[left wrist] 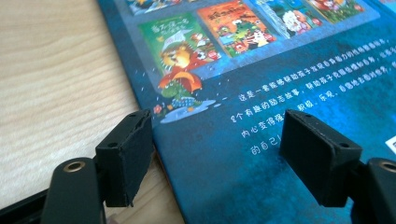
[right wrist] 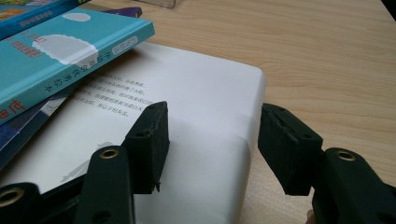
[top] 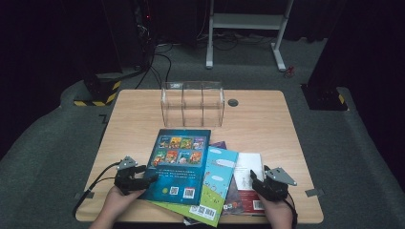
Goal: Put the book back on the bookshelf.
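A dark blue picture book (top: 179, 162) (left wrist: 280, 93) lies on top of a fanned pile near the table's front edge. Under it sit a teal book (top: 217, 183) (right wrist: 60, 51) and a white book (top: 248, 176) (right wrist: 196, 102). My left gripper (top: 149, 180) (left wrist: 217, 149) is open at the blue book's left edge, one jaw beside the edge over the table and the other over the cover. My right gripper (top: 256, 180) (right wrist: 212, 140) is open low over the white book's right edge. Nothing is gripped by either.
A clear acrylic organizer (top: 192, 102) with three compartments stands at the back middle of the wooden table (top: 267, 124). A purple book corner (top: 219, 143) peeks out behind the teal one. Bare wood lies to the left and right of the pile.
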Tool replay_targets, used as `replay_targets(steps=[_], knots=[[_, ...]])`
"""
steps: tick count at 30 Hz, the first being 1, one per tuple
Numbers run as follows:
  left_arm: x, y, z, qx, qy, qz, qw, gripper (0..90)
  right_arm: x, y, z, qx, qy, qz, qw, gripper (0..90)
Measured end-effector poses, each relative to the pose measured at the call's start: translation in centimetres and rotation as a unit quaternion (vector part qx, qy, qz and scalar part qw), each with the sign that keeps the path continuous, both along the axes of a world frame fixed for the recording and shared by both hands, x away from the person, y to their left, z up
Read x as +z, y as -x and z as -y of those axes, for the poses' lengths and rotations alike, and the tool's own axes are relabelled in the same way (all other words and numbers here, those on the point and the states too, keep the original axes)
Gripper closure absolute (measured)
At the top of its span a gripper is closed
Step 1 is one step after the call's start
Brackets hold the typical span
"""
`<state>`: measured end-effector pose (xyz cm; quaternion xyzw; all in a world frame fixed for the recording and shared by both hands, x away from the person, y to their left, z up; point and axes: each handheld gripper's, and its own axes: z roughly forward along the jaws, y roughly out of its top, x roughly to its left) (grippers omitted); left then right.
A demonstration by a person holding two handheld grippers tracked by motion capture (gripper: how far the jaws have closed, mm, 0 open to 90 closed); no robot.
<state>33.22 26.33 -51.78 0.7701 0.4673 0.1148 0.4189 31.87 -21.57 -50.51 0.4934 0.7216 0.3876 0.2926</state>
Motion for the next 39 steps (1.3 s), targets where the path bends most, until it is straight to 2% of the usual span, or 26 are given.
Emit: replay_targets(steps=[4, 7, 8, 9, 11, 12, 14, 17, 20, 21, 24, 25, 28, 31, 35, 37, 38, 39], knots=[[0.0, 0.1, 0.1, -0.003, -0.001, 0.002, 1.0, 26.3, 0.0, 0.0, 0.0, 0.001, 0.0, -0.001, 1.0, 43.1], [0.0, 0.0, 0.1, -0.004, 0.0, 0.001, 1.0, 26.3, 0.1, 0.0, -0.1, 0.003, 0.008, 0.0, 1.0, 42.5], [0.0, 0.0, 0.0, -0.005, 0.0, 0.001, 1.0, 26.3, 0.4, 0.2, -0.3, 0.003, 0.013, 0.005, 0.9999, 42.1], [0.0, 0.0, 0.0, -0.006, 0.0, 0.001, 1.0, 26.1, 1.1, 0.6, -0.7, 0.002, 0.02, 0.026, 0.9995, 41.7], [0.0, 0.0, 0.0, -0.005, 0.001, 0.002, 1.0, 25.9, 1.4, 0.8, -0.9, 0.003, 0.019, 0.033, 0.9993, 41.5], [-0.1, -0.2, 0.0, -0.004, 0.009, -0.003, 1.0, 25.0, 2.2, 1.4, -1.8, 0.016, 0.015, 0.047, 0.9986, 40.8], [-0.2, -0.3, -0.1, -0.003, 0.014, -0.007, 0.9999, 23.7, 2.7, 2.0, -2.8, 0.037, 0.007, 0.051, 0.998, 40.4], [-0.4, -0.5, -0.1, -0.002, 0.021, -0.012, 0.9997, 22.3, 3.0, 2.6, -4.6, 0.068, -0.003, 0.048, 0.9965, 40.0], [-0.4, -0.6, -0.1, -0.002, 0.023, -0.011, 0.9997, 21.2, 2.9, 3.0, -6.4, 0.088, -0.018, 0.035, 0.9953, 40.0], [-0.5, -0.7, -0.1, -0.002, 0.024, -0.011, 0.9996, 20.5, 2.8, 3.1, -7.0, 0.095, -0.017, 0.03, 0.9949, 39.9], [-0.5, -0.9, 0.0, 0.001, 0.03, -0.019, 0.9994, 18.1, 2.7, 3.3, -8.1, 0.107, -0.008, 0.031, 0.9938, 39.7], [-0.6, -1.0, 0.0, 0.002, 0.033, -0.024, 0.9992, 17.6, 2.6, 3.4, -8.9, 0.117, -0.006, 0.034, 0.9925, 39.7], [-0.6, -1.1, 0.0, 0.005, 0.037, -0.029, 0.9989, 17.2, 2.6, 3.4, -9.3, 0.126, -0.008, 0.029, 0.9916, 36.9], [-0.6, -1.0, 0.0, 0.005, 0.036, -0.027, 0.999, 17.2, 2.8, 3.5, -9.6, 0.139, 0.009, 0.035, 0.9897, 36.6], [-0.6, -1.0, 0.0, 0.005, 0.036, -0.028, 0.9989, 17.2, 3.2, 3.2, -9.5, 0.133, 0.015, 0.032, 0.9905, 32.0], [-0.7, -1.0, 0.0, 0.005, 0.037, -0.027, 0.9989, 17.2, 3.8, 3.0, -9.4, 0.123, 0.01, 0.025, 0.9921, 28.7], [-0.7, -1.0, 0.0, 0.006, 0.038, -0.027, 0.9989, 17.2, 4.4, 2.8, -9.5, 0.126, -0.012, 0.032, 0.9914, 28.0], [-0.7, -1.0, 0.0, 0.006, 0.038, -0.027, 0.9989, 17.2, 4.4, 2.8, -9.5, 0.126, -0.012, 0.032, 0.9914, 28.0]])
